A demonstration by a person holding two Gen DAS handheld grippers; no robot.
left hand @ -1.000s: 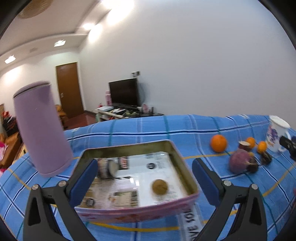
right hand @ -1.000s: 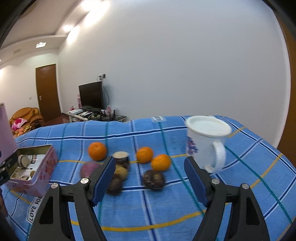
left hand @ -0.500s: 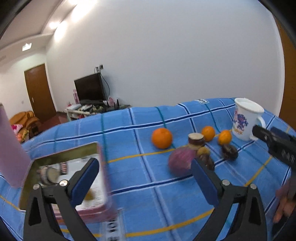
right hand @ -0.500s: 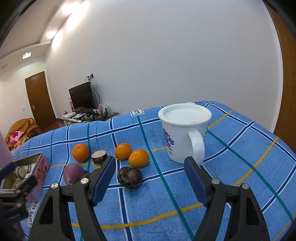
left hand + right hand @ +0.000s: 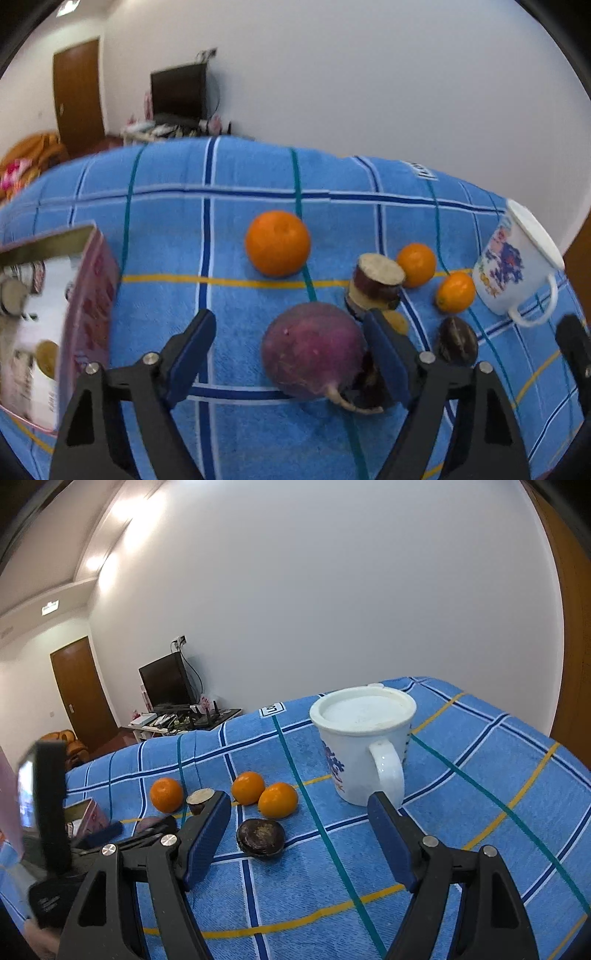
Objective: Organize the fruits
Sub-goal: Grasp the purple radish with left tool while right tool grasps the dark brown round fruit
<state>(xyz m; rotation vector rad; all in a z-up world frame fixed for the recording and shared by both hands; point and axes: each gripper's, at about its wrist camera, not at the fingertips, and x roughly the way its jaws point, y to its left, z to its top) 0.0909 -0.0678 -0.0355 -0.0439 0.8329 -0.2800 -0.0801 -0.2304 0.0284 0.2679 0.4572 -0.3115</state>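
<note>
A round purple fruit with a pale stalk [image 5: 314,347] lies on the blue checked cloth. My left gripper [image 5: 288,321] is over it with its jaws closing. The fruit sits between the blue pads [image 5: 192,354]; the right pad is close against it and a gap shows on the left. Behind it lie a large orange [image 5: 277,243], a cut brown stub [image 5: 376,284], two small oranges [image 5: 416,264] [image 5: 455,291] and a dark fruit [image 5: 457,341]. My right gripper [image 5: 299,801] stands open and holds nothing, with the dark fruit [image 5: 260,837] ahead of its left finger.
An open pink tin [image 5: 88,295] with some pieces inside stands at the left. A white flowered mug [image 5: 364,742] with a lid stands right of the fruits. The left gripper's body [image 5: 48,830] shows at the left of the right wrist view.
My left gripper has swung right from over the tin to the purple fruit and lowered, its jaws narrowing. The right gripper shifted slightly toward the mug, then held still.
</note>
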